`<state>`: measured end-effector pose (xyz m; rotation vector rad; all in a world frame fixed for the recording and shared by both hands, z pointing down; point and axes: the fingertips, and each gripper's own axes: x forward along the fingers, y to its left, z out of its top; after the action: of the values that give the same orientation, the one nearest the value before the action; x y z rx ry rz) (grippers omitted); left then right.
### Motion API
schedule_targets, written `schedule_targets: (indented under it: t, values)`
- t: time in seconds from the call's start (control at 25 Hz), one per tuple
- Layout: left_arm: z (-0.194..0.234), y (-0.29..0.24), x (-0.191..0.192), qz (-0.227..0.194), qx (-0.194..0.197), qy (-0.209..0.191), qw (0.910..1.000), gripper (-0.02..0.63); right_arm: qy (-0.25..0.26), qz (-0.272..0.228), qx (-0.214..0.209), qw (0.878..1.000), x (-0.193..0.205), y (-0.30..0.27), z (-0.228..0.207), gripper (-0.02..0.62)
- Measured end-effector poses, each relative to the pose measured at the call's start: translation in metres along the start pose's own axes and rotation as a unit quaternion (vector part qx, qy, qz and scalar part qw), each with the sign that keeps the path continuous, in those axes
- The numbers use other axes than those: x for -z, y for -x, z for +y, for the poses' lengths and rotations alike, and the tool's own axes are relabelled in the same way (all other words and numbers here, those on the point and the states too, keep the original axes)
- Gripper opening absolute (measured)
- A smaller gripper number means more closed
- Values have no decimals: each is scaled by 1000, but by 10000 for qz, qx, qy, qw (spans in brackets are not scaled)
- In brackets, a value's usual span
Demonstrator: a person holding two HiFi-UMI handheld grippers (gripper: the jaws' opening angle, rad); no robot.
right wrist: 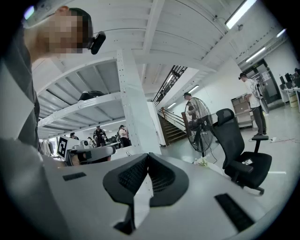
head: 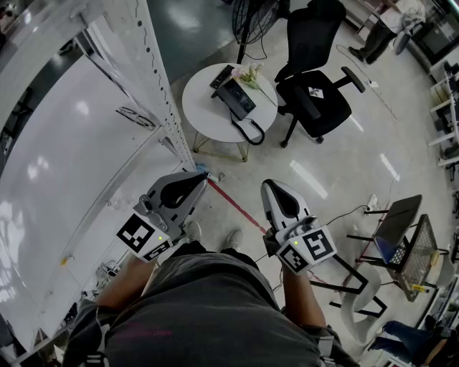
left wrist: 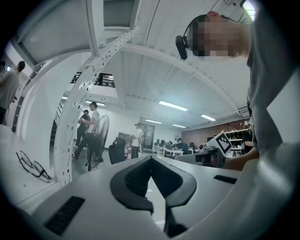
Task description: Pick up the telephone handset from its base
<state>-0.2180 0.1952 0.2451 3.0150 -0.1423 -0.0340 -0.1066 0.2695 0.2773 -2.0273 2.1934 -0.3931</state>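
The black telephone (head: 234,97) stands on a small round white table (head: 201,107) some way ahead of me, and its cord (head: 248,133) loops over the near edge. The handset is too small to tell apart from the base. Both grippers are held level at waist height, far short of the table. My left gripper (head: 203,177) (left wrist: 151,158) is shut, with nothing between its jaws. My right gripper (head: 271,185) (right wrist: 148,154) has its tips together too and holds nothing. In both gripper views the gripper bodies hide the telephone.
A black office chair (head: 315,93) (right wrist: 239,152) stands right of the table and a floor fan (head: 251,18) (right wrist: 200,123) behind it. A white perforated rack post (head: 154,79) rises at my left. A red floor line (head: 237,204) runs between the grippers. A mesh stand (head: 412,251) is at right. People stand in the distance.
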Motion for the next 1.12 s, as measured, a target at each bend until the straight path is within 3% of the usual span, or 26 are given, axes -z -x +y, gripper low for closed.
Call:
schedule_targets:
  t: [1.12]
  values:
    - [-68,-42,28,134,-572,23,9983,14,-292,50,-439,9986,7,63,-62,20]
